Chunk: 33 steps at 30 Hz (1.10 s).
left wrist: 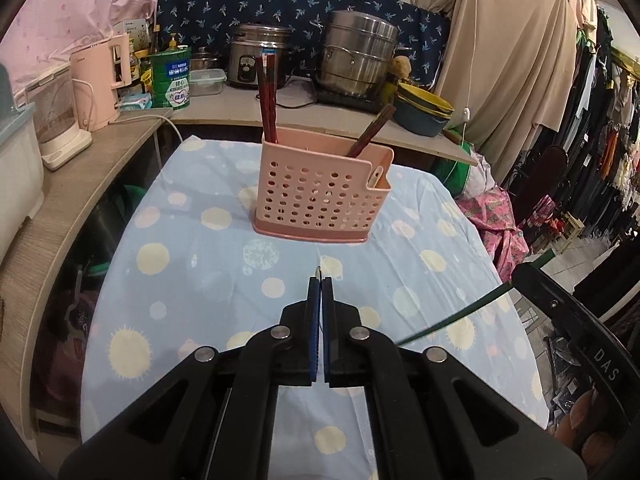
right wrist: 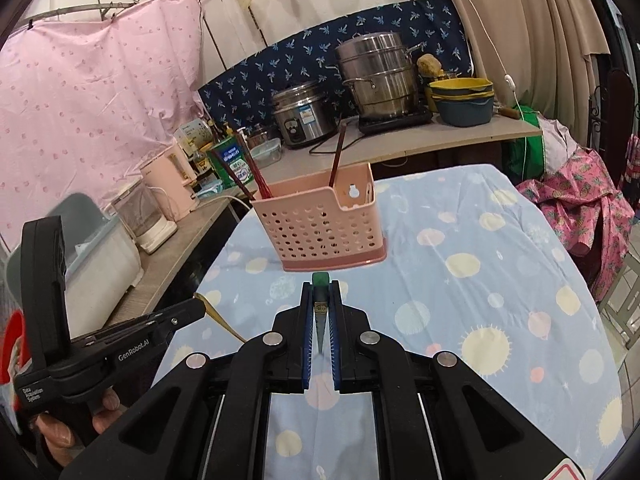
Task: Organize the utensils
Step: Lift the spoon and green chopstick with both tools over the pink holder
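Utensils first: green chopstick (right wrist: 321, 308) is pinched in the right gripper (right wrist: 321, 292), and a gold utensil (right wrist: 222, 316) is clamped in the left gripper (left wrist: 320, 286), both short of the pink holder (left wrist: 322, 196) with red chopsticks (left wrist: 267, 98) on the dotted tablecloth (left wrist: 192, 280).

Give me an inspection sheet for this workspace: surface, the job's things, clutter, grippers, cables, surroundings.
Surface: table under a blue dotted cloth, wrinkled.
Job's things: pink utensil holder standing upright on the cloth, dark red chopsticks inside; green utensil and gold utensil held.
Clutter: nothing seen on the cloth.
Grippers: left gripper shut on the gold utensil; right gripper shut on the green utensil.
Cables: white cord on the side counter.
Surroundings: steamer pot, rice cooker, pink kettle, hanging clothes.
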Each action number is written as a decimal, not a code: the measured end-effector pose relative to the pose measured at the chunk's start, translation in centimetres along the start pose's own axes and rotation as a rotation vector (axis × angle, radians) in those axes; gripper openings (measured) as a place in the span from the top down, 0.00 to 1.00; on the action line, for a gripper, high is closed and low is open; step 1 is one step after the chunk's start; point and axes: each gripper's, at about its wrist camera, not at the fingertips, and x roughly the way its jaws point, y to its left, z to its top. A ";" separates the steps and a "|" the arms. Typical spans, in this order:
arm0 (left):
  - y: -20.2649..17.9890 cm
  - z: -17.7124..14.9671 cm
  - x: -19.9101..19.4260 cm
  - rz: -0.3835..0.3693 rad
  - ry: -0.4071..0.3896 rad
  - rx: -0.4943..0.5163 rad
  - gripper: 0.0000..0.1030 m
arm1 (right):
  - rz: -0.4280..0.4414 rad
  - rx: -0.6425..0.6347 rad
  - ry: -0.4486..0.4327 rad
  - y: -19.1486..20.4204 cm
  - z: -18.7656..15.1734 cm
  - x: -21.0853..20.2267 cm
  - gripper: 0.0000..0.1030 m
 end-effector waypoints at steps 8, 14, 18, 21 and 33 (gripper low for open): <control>0.0 3.8 -0.5 0.004 -0.068 0.001 0.99 | 0.007 0.000 -0.088 0.5 4.0 -0.1 0.93; -0.2 7.3 -1.1 0.001 -0.136 0.002 0.99 | 0.015 0.008 -0.179 0.4 7.7 -0.1 0.93; -0.2 10.0 -1.4 0.004 -0.185 0.003 0.99 | 0.017 0.005 -0.244 0.5 10.2 0.2 0.93; -0.4 12.0 -1.2 0.013 -0.219 0.004 0.99 | 0.021 0.009 -0.287 0.6 12.0 0.6 0.93; -1.0 16.7 1.5 0.049 -0.258 0.034 0.99 | 0.021 0.039 -0.366 0.7 17.2 4.5 0.93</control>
